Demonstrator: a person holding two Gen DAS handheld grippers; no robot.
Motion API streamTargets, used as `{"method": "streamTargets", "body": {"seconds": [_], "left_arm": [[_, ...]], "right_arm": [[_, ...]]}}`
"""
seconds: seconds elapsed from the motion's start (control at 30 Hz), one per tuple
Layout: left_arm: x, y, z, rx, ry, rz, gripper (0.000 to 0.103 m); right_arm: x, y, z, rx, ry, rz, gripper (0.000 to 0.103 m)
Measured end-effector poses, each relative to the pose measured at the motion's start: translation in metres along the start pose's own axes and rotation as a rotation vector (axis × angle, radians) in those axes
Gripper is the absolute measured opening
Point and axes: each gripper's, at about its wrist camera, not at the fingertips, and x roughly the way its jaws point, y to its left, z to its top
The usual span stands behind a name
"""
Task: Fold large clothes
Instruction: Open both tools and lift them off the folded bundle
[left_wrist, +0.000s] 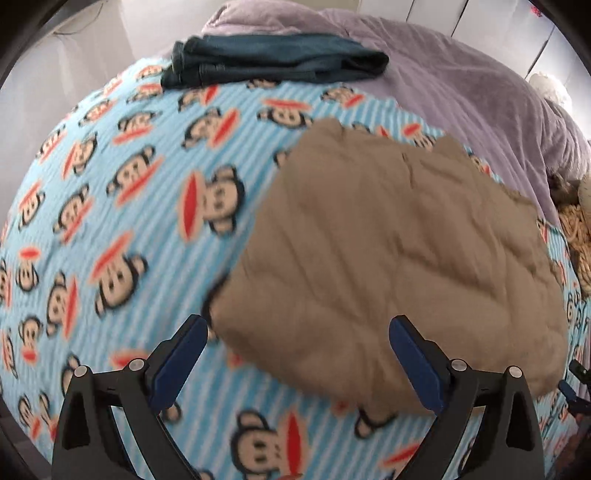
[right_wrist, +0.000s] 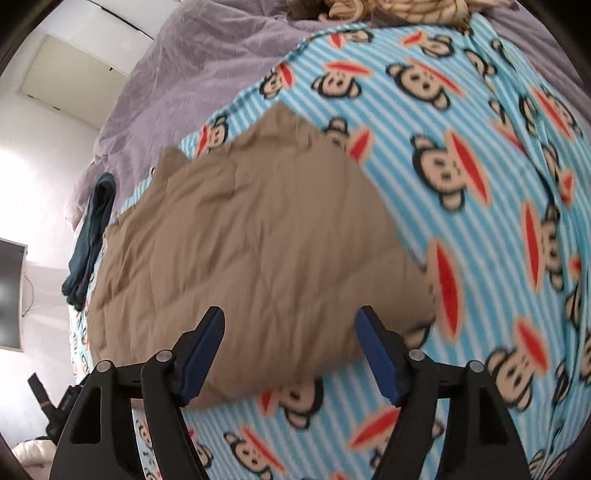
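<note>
A tan garment (left_wrist: 388, 251) lies folded into a flat block on the blue striped monkey-print blanket (left_wrist: 129, 206). It also shows in the right wrist view (right_wrist: 251, 236) on the same blanket (right_wrist: 480, 184). My left gripper (left_wrist: 299, 325) is open and empty, hovering over the garment's near left corner. My right gripper (right_wrist: 290, 314) is open and empty, hovering over the garment's near edge. A folded dark teal garment (left_wrist: 273, 61) lies at the blanket's far edge, and it also shows in the right wrist view (right_wrist: 90, 240) on the left.
A purple bedspread (left_wrist: 480, 96) covers the bed beyond the blanket. A tan rope-like knitted item (left_wrist: 576, 236) lies at the right; it also shows in the right wrist view (right_wrist: 399, 9). A dark screen (right_wrist: 11, 291) hangs on the white wall at left.
</note>
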Motion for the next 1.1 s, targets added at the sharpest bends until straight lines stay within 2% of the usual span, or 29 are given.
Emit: {"method": "streamTargets", "body": {"seconds": [0.1,0.2,0.27,0.3,0.43,0.6,0.87,1.1], "left_arm": [[0.000,-0.002,-0.017,-0.025,0.019,-0.039,0.100],[0.003,-0.001,-0.029,-0.058,0.037,-0.098,0.102],[0.006,0.002,-0.033,-0.086,0.049,-0.134,0.102],[0.008,0.005,-0.035,-0.107,0.055,-0.152,0.102],[0.020,0.017,-0.040,-0.226,0.090,-0.262,0.102],[0.032,0.027,-0.041,-0.296,0.097,-0.319,0.102],[0.060,0.036,-0.040,-0.408,0.121,-0.474,0.102],[0.079,0.013,-0.013,-0.412,0.080,-0.496,0.102]], "right_arm": [[0.001,0.001,-0.013,-0.001,0.017,0.010,0.077],[0.006,0.000,-0.026,0.008,0.032,0.038,0.082],[0.010,-0.003,-0.032,0.029,0.045,0.069,0.092],[0.012,-0.005,-0.036,0.041,0.052,0.087,0.103],[0.024,-0.010,-0.048,0.099,0.069,0.166,0.103],[0.039,-0.017,-0.054,0.186,0.103,0.241,0.103],[0.067,-0.022,-0.052,0.285,0.130,0.347,0.103],[0.094,-0.015,-0.044,0.322,0.133,0.426,0.103]]}}
